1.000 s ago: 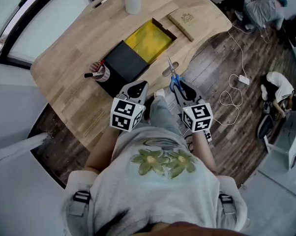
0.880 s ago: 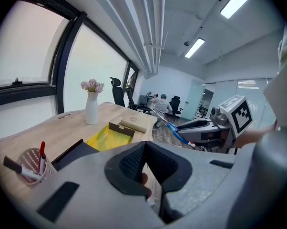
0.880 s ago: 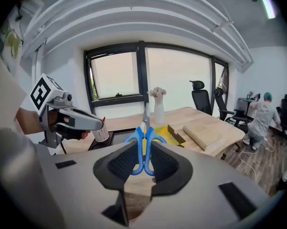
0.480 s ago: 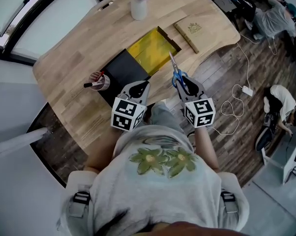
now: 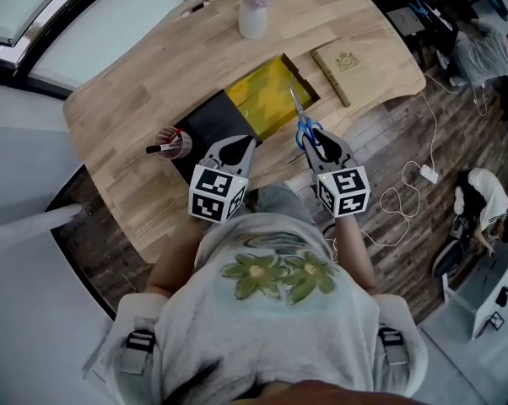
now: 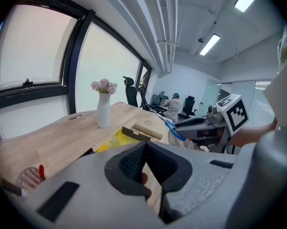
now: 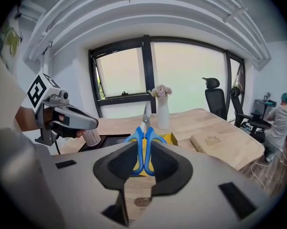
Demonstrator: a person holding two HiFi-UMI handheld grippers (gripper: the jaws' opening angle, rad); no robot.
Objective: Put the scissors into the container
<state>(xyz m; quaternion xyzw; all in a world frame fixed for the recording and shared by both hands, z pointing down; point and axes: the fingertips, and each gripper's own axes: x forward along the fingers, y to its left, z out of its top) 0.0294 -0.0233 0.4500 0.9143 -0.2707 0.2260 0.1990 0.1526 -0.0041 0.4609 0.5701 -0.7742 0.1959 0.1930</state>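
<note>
1. While pinching the blue scissors (image 7: pixel 143 144) by their handles in the right claw (image 5: pixel 316 144), holds them in the air over the desk's (image 5: pixel 127 91) near edge.
2. Aims the shut blades forward at the open yellow box (image 5: pixel 267 91) from outside it.
3. Holds the left claw (image 6: pixel 144 162) pressed together on nothing, near the black lid (image 5: pixel 210 123) beside that box.

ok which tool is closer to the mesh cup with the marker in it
Left. The left tool is close beside the mesh cup, on its right in the head view. The right tool, shut on the scissors, is farther off, beyond the left one.
</note>
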